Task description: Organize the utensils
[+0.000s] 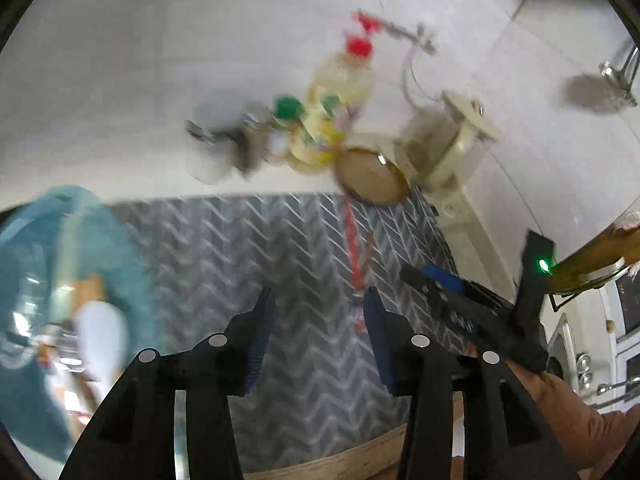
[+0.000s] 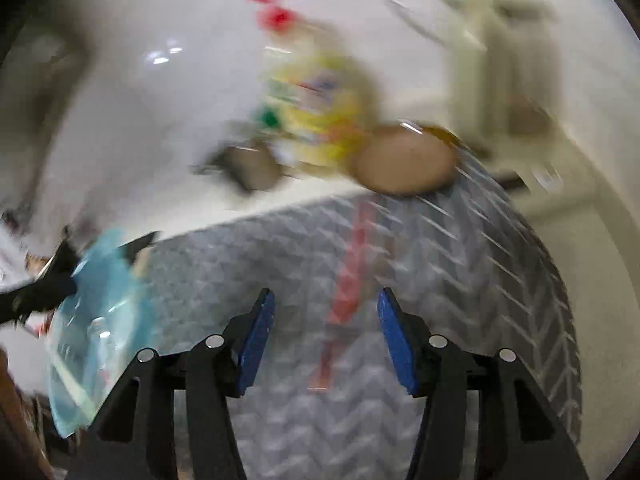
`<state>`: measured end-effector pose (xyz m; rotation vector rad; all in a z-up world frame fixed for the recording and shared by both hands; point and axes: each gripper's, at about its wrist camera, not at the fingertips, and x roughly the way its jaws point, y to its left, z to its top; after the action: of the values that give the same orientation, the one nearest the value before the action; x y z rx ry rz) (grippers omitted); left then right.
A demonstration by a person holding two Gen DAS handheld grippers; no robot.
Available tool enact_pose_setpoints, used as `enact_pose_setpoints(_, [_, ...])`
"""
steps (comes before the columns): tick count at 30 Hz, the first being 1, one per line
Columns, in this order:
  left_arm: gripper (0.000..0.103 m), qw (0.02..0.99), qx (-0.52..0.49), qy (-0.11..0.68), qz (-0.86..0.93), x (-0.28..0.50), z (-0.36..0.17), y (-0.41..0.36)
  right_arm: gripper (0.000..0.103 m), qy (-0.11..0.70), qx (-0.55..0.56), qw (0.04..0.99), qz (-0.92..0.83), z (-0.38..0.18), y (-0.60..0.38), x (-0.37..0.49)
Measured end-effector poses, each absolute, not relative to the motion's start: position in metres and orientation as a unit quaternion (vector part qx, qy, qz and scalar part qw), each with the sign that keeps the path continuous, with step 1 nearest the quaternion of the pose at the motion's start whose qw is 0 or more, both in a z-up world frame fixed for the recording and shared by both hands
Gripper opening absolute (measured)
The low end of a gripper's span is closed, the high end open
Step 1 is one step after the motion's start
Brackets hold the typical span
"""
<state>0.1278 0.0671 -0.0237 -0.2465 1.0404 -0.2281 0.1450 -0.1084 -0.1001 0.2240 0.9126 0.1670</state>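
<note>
Both grippers hang over a grey mat (image 1: 248, 248) with a white herringbone pattern that covers the near part of the bench (image 1: 352, 456). The left gripper (image 1: 320, 336) has its jaws parted about halfway with nothing between them, only the mat below. The right gripper (image 2: 326, 332) stands the same way, partly open and empty.

A red-handled utensil (image 1: 354, 248) lies on the mat ahead of the left gripper's fingers, its handle running away toward the wall; its near end is too blurred to make out. From the right wrist camera it shows as a red streak between the two blue pads (image 2: 256, 332), lying on the mat and touched by neither.

At the left edge of the mat stands a clear blue container (image 1: 36, 280) with white-handled pieces inside, smeared by motion. Along the back wall sit a yellow oil bottle (image 1: 340, 96) with a red cap, a smaller green-capped bottle (image 1: 286, 120), a round brown dish (image 1: 370, 176) and a cream-coloured appliance (image 1: 444, 144). Everything there is blurred. A hand (image 1: 560, 412) grips the right gripper's body at the lower right of the left view.
</note>
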Motion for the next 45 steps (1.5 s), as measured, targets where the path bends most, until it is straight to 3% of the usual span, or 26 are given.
enact_pose_setpoints(6, [0.047,0.83,-0.115,0.536,-0.098,0.146,-0.077,0.033,0.05,0.454,0.097,0.882,0.08,-0.132,-0.13,0.176])
enact_pose_setpoints(9, [0.047,0.818,-0.123,0.555,-0.089,0.147,-0.092,0.031,0.037,0.457,0.069,0.883,0.086,-0.143,-0.114,0.196])
enact_pose_setpoints(12, [0.047,0.816,-0.121,0.56,-0.084,0.152,-0.096,0.033,0.033,0.465,0.02,0.882,0.066,-0.158,-0.093,0.21])
enact_pose_setpoints(13, [0.047,0.816,-0.119,0.56,-0.08,0.155,-0.096,0.033,0.026,0.454,-0.005,0.889,0.061,-0.161,-0.088,0.211])
enact_pose_setpoints(17, [0.047,0.82,-0.119,0.555,-0.079,0.173,-0.099,0.03,0.022,0.44,-0.081,0.892,0.063,-0.164,-0.08,0.194])
enact_pose_setpoints(21, [0.047,0.824,-0.109,0.548,-0.095,0.199,-0.109,0.011,0.009,0.442,-0.011,0.891,0.104,-0.157,-0.121,0.173])
enact_pose_setpoints(34, [0.047,0.798,-0.101,0.586,-0.097,0.264,-0.165,-0.066,0.009,0.432,0.099,0.887,0.125,-0.159,-0.185,0.139])
enact_pose_setpoints(39, [0.047,0.816,-0.037,0.571,-0.074,0.265,-0.166,-0.099,0.009,0.423,0.096,0.894,0.108,-0.152,-0.195,0.124])
enact_pose_setpoints(42, [0.01,0.823,0.041,0.565,-0.048,0.261,-0.168,-0.117,0.009,0.417,0.097,0.899,0.097,-0.147,-0.203,0.118])
enact_pose_setpoints(45, [0.009,0.814,0.007,0.578,-0.06,0.258,-0.167,-0.108,0.009,0.408,0.097,0.903,0.089,-0.142,-0.205,0.115])
